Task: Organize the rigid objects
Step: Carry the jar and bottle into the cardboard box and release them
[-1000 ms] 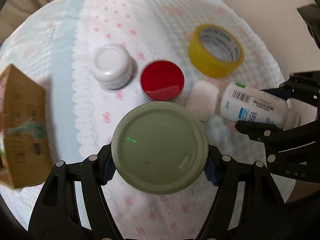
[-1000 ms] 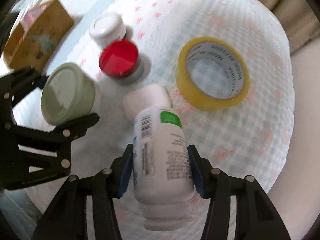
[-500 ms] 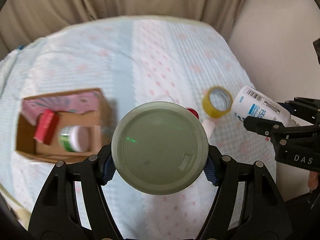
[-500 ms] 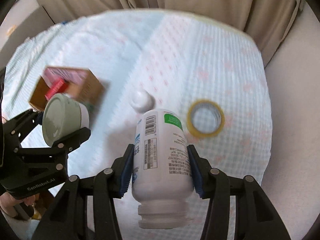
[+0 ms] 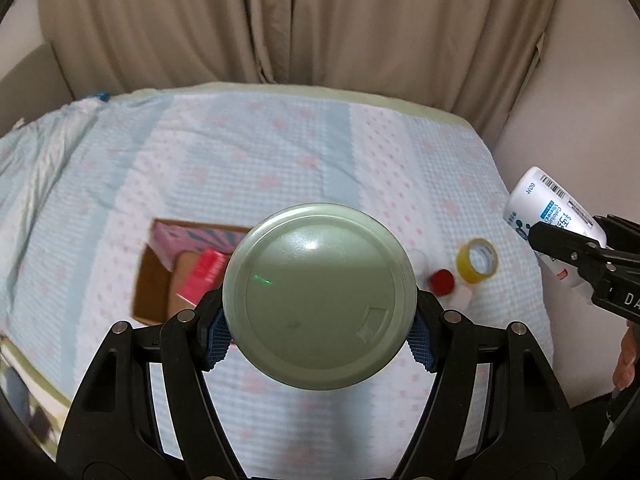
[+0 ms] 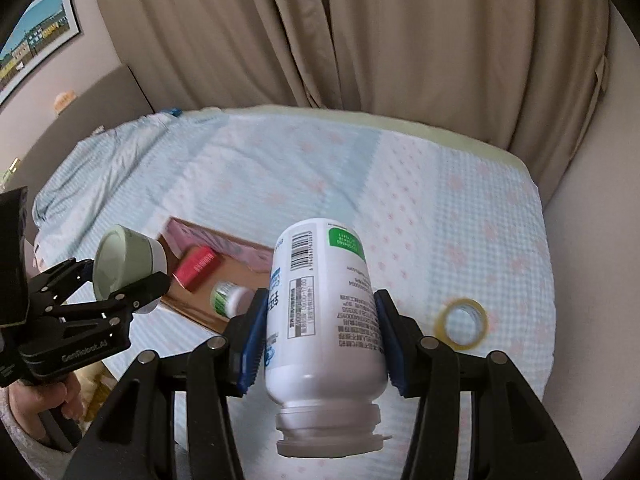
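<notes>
My left gripper (image 5: pixel 320 330) is shut on a round jar with a pale green lid (image 5: pixel 318 296), held high above the bed; it also shows in the right wrist view (image 6: pixel 128 260). My right gripper (image 6: pixel 322 344) is shut on a white pill bottle (image 6: pixel 324 312) with its neck toward the camera; the bottle also shows in the left wrist view (image 5: pixel 552 216). An open cardboard box (image 5: pixel 160 284) lies on the bed below, holding a pink box (image 6: pixel 216 244), a red box (image 6: pixel 198 268) and a green-labelled bottle (image 6: pixel 230 300).
A yellow tape roll (image 5: pixel 478 260), a red-lidded jar (image 5: pixel 442 282) and a white cap (image 5: pixel 462 298) lie on the light blue bedspread (image 5: pixel 280 168) at right. Beige curtains (image 5: pixel 300 20) hang behind the bed. A wall stands to the right.
Both grippers have risen well above the bed with their objects. The items on the bedspread look much smaller now, and the cardboard box has come into view.
</notes>
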{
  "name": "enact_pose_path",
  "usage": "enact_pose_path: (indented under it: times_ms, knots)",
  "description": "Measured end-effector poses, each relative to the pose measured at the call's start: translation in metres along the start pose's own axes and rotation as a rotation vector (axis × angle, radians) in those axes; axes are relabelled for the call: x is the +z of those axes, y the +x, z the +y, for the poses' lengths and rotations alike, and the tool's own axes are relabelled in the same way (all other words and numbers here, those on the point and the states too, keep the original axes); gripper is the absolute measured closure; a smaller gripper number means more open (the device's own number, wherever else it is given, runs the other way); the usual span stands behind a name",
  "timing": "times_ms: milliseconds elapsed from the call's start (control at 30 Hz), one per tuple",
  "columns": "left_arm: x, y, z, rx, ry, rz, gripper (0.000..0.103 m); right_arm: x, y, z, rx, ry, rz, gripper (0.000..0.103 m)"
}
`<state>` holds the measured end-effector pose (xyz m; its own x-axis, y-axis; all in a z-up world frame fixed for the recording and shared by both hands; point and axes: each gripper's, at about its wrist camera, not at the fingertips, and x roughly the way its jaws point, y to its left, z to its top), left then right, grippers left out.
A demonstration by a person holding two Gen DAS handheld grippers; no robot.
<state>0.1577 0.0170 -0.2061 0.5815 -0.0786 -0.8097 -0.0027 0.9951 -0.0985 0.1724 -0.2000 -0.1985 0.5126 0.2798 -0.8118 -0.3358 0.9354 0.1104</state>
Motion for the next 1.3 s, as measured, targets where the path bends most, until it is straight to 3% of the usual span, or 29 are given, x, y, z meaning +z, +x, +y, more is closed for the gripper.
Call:
enact_pose_path:
  times_ms: [300,500,700,933,1300]
  knots:
    - [0.011,0.007,0.101,-0.037,0.087,0.026,0.035,0.019,0.029,0.086,0.000,0.147,0.003,0.056]
    - [0.015,0.041,0.162,-0.068,0.136,0.107,0.035,0.029,0.070,0.141,-0.008,0.257,0.044,0.056]
    - [0.009,0.087,0.199,-0.082,0.163,0.201,0.035,0.031,0.115,0.176,-0.021,0.292,0.104,0.057]
    - [-0.005,0.145,0.217,-0.079,0.168,0.291,0.035,0.031,0.179,0.190,-0.025,0.267,0.181,0.057]
    - [-0.028,0.220,0.199,-0.081,0.224,0.413,0.036,0.029,0.274,0.173,-0.013,0.263,0.310,0.057]
